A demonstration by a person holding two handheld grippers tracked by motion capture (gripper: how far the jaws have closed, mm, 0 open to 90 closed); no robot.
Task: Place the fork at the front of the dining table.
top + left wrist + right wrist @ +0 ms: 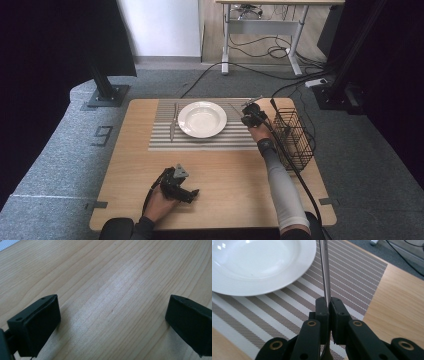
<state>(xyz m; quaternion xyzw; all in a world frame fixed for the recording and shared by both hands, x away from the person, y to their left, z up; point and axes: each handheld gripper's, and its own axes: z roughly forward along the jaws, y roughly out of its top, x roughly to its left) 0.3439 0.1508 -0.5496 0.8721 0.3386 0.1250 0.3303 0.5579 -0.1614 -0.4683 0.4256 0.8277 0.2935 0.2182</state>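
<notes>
in the high view, a fork (173, 121) lies at the left of the striped placemat (165, 142), beside the white plate (202, 119) at centre; at lower centre the left gripper (192, 194) rests on the wooden table (230, 180), jaws spread wide over bare wood; right of the plate, the right gripper (328, 305) pinches a thin metal utensil handle (325, 270) above the placemat; a black wire basket (294, 137) stands at the right edge.
</notes>
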